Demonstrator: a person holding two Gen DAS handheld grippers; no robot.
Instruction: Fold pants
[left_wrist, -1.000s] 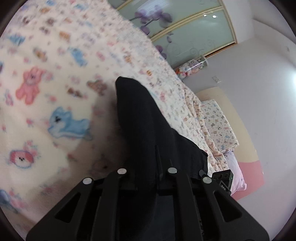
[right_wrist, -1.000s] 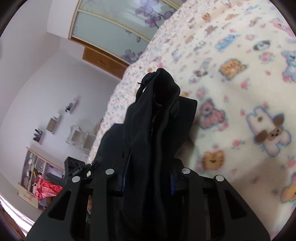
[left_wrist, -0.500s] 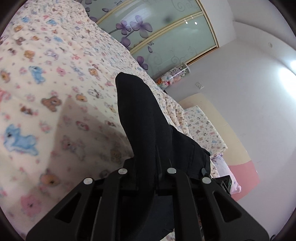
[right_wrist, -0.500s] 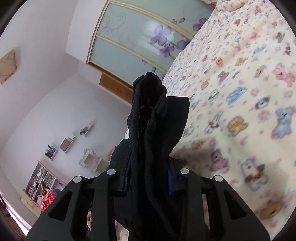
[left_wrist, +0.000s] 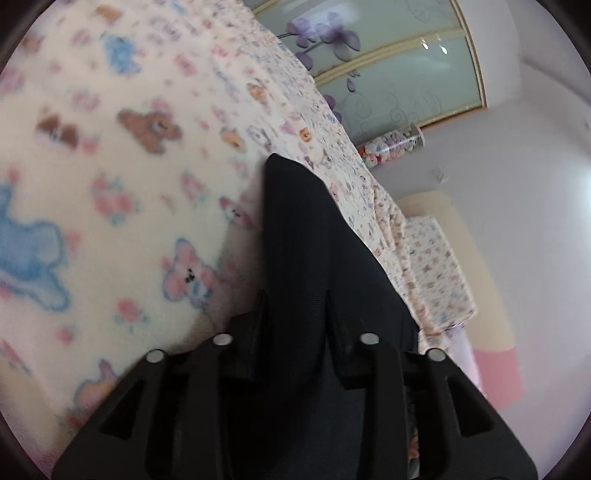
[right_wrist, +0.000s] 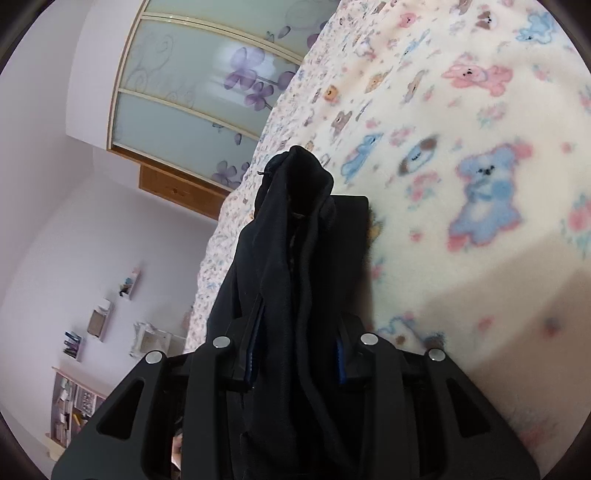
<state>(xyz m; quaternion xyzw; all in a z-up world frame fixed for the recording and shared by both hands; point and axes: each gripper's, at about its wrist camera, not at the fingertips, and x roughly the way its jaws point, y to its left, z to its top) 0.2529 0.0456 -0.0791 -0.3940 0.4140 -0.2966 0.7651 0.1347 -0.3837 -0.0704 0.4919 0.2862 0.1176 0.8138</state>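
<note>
The black pants (left_wrist: 310, 251) are bunched between the fingers of my left gripper (left_wrist: 295, 295), which is shut on them; the cloth sticks out ahead and covers the fingertips. In the right wrist view the pants (right_wrist: 295, 236) are a thick folded wad clamped in my right gripper (right_wrist: 295, 306), also shut on them. Both grippers hold the cloth just above the bed's cartoon-animal blanket (left_wrist: 110, 184), which also shows in the right wrist view (right_wrist: 461, 166).
A sliding wardrobe with purple flower glass (left_wrist: 399, 55) stands past the bed and also shows in the right wrist view (right_wrist: 192, 92). A pillow (left_wrist: 436, 269) lies at the bed's head. Wall shelves (right_wrist: 99, 321) hang on the far wall.
Both grippers have dropped closer to the blanket with the pants still clamped; the bed surface now looks nearer and blurred by motion.
</note>
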